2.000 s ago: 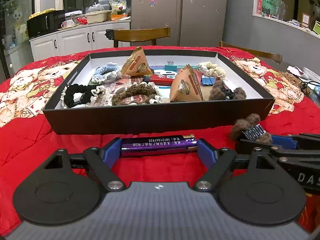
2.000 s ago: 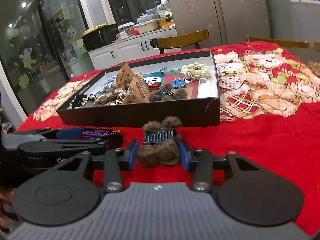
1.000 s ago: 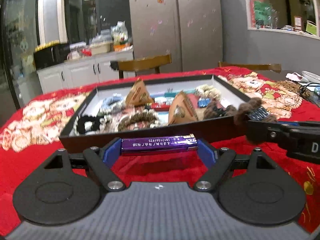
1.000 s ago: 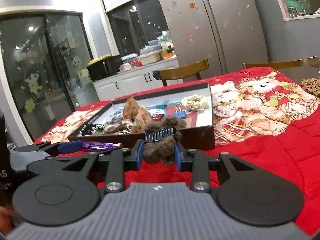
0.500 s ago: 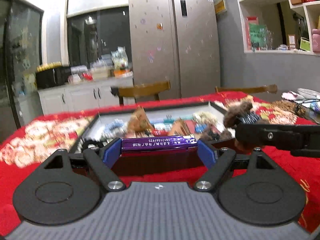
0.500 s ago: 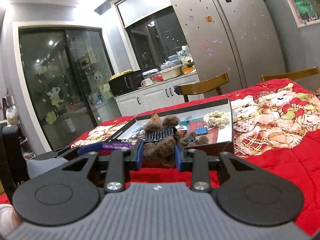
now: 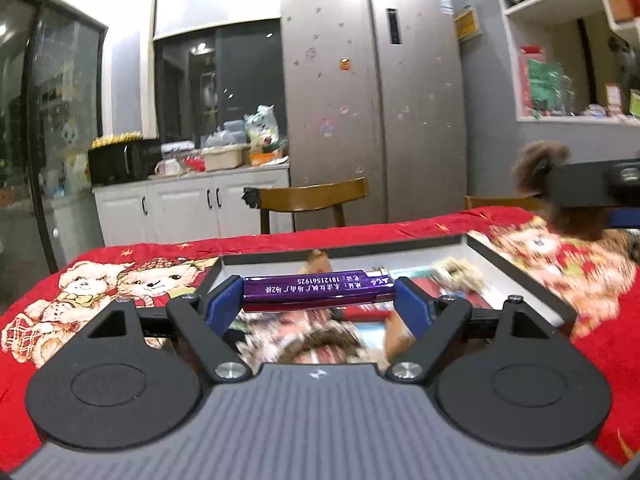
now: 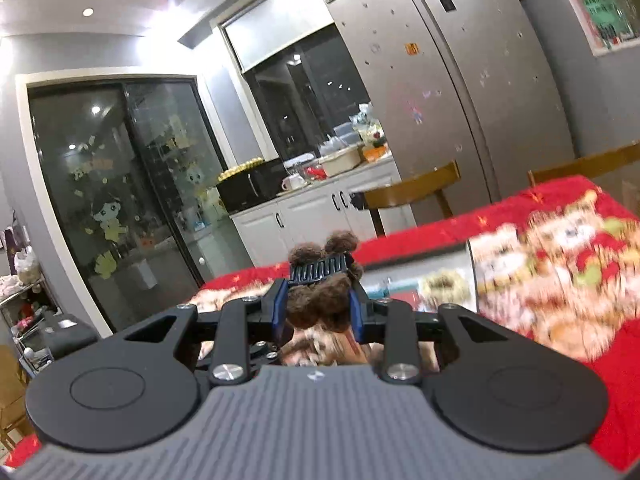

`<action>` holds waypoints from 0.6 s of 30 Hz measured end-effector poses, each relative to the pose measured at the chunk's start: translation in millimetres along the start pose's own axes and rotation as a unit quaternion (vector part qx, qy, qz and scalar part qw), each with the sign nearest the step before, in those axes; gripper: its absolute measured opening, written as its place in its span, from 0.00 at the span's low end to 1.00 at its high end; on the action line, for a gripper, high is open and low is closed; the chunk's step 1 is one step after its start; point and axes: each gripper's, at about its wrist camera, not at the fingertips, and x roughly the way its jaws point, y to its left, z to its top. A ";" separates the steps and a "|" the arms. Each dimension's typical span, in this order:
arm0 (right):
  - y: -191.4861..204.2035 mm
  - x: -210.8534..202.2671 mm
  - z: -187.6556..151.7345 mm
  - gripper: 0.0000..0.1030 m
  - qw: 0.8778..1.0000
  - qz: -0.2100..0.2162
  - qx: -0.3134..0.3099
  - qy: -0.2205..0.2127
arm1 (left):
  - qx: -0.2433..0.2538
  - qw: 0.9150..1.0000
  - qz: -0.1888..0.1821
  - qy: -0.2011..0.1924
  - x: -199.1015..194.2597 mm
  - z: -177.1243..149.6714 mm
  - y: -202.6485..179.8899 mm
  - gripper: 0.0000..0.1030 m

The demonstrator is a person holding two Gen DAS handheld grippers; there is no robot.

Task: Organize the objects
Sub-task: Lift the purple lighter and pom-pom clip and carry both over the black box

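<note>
Above the black tray point(image 7: 516, 276) on the red bear-print cloth point(image 7: 132, 280) of the desk, a purple lighter point(image 7: 316, 287) is clamped lengthwise between the blue pads of the left tool point(image 7: 318, 306), whose jaws are set wide around it. A brown fuzzy hair claw clip point(image 8: 320, 300) is gripped in the right tool point(image 8: 319, 314) at a narrow setting and is seen in the air over the tray's right part. Tray contents are blurred.
</note>
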 end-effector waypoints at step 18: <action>-32.0 123.3 41.6 0.34 0.984 -0.071 0.109 0.122 | -0.119 0.983 -0.038 0.135 100.5 48.8 79.1 0.82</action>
